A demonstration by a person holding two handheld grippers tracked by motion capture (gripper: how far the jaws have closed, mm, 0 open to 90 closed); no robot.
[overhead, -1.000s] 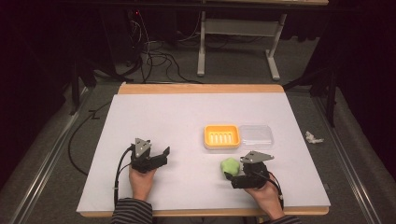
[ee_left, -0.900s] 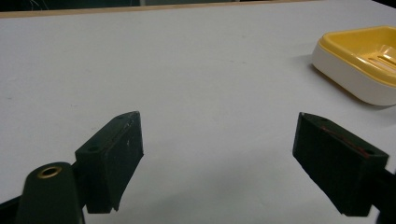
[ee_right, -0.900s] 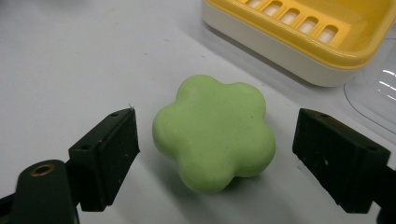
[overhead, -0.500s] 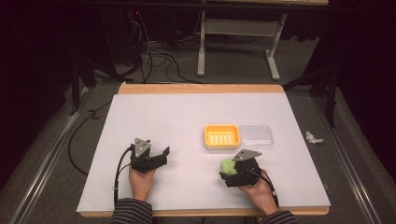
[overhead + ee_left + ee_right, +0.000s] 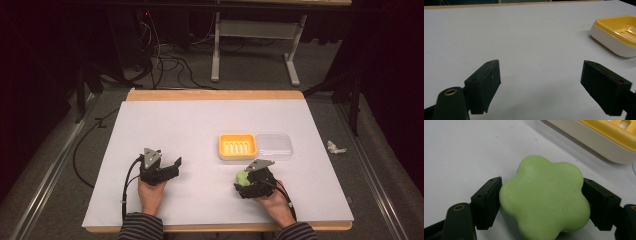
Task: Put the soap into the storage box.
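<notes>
Now the right tool (image 5: 541, 202), jaws just closing, clamps a pale-green, flower-shaped, seemingly smooth soap (image 5: 544, 197).

A clear lid (image 5: 274, 145) beside the table's (image 5: 175, 125) right edge — crumpled paper (image 5: 335, 147) on floor.

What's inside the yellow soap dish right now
The yellow soap dish holds nothing: its ribbed, slotted floor lies bare. The green flower-shaped soap sits outside it, between the right gripper pads.
</notes>
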